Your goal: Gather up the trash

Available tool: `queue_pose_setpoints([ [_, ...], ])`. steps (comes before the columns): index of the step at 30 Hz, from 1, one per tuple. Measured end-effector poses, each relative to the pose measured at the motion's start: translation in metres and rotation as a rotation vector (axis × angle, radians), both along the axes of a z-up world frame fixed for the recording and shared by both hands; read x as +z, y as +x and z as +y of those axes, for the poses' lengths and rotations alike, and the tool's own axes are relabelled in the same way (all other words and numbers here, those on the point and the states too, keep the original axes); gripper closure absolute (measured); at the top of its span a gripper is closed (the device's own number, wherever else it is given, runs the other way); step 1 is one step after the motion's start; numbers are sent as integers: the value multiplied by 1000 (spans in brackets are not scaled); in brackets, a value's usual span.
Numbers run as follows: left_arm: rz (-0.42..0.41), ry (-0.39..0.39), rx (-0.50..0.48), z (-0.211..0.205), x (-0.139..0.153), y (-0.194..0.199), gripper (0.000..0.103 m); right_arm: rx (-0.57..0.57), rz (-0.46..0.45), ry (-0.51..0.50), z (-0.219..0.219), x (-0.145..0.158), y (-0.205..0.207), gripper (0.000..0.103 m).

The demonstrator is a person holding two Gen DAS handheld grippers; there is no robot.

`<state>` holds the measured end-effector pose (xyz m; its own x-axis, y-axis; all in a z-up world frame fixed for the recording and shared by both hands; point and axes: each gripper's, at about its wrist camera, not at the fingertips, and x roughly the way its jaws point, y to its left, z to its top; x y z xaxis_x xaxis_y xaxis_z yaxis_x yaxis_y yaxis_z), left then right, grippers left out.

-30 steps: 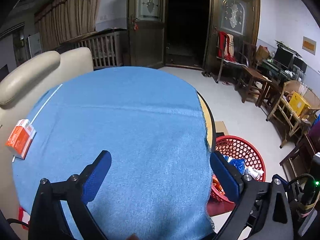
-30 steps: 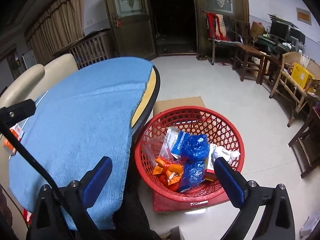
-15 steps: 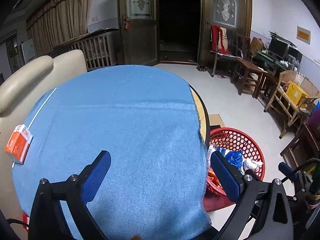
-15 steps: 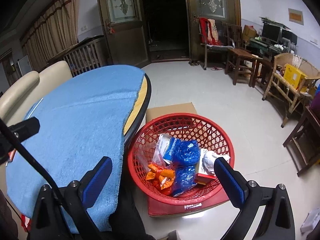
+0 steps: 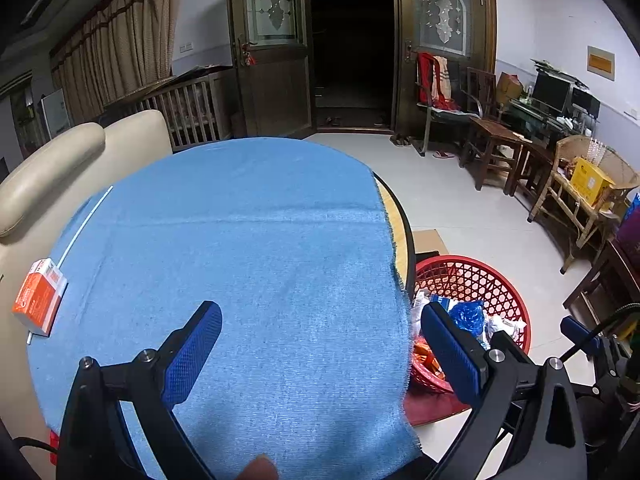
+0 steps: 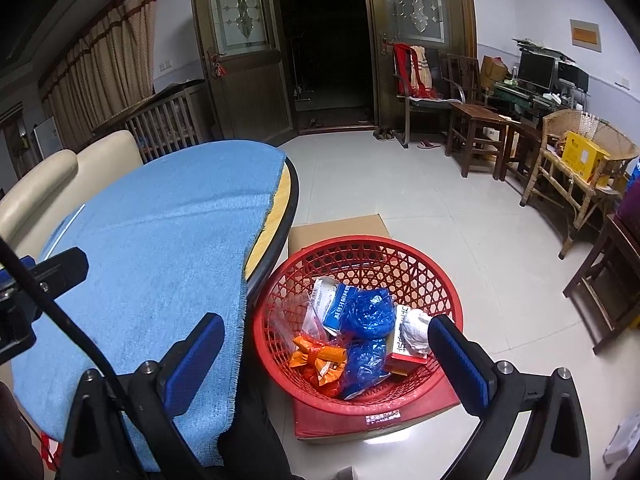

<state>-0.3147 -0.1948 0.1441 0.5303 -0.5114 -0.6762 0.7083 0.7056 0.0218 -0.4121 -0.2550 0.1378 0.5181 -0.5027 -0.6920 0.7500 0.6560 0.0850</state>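
In the left wrist view, the left gripper (image 5: 320,350) is hovering over the blue cloth (image 5: 248,248) that is covering the round table (image 5: 402,220), its 2 blue-padded fingers (image 5: 192,354) standing wide apart with nothing between them. An orange and white box (image 5: 39,298) is lying on the cloth near the table's left edge, well apart from the gripper. A thin white stick (image 5: 86,220) is lying just beyond it. The red basket (image 5: 486,280) is sitting on the floor just beside the table's right edge, partly hidden behind the right finger.

In the right wrist view, the right gripper (image 6: 326,358) is hanging above the red basket (image 6: 360,252), its 2 fingers (image 6: 460,362) spread wide and holding nothing. The basket is resting on a cardboard box (image 6: 340,226) and is holding blue plastic bags (image 6: 370,312), an orange wrapper (image 6: 318,358), a blue and white packet (image 6: 334,302), a crumpled white wad (image 6: 416,332) and a red and white carton (image 6: 402,350). The left gripper's (image 6: 56,270) black body is showing at the left edge over the cloth (image 6: 160,240).
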Motion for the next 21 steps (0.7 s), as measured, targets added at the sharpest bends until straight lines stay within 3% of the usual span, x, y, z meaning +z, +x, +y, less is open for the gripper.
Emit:
queue_pose_setpoints([
  [21, -6, -16, -65, -6, 0, -14, 3, -21, 8, -9, -1, 0, -2, 0],
])
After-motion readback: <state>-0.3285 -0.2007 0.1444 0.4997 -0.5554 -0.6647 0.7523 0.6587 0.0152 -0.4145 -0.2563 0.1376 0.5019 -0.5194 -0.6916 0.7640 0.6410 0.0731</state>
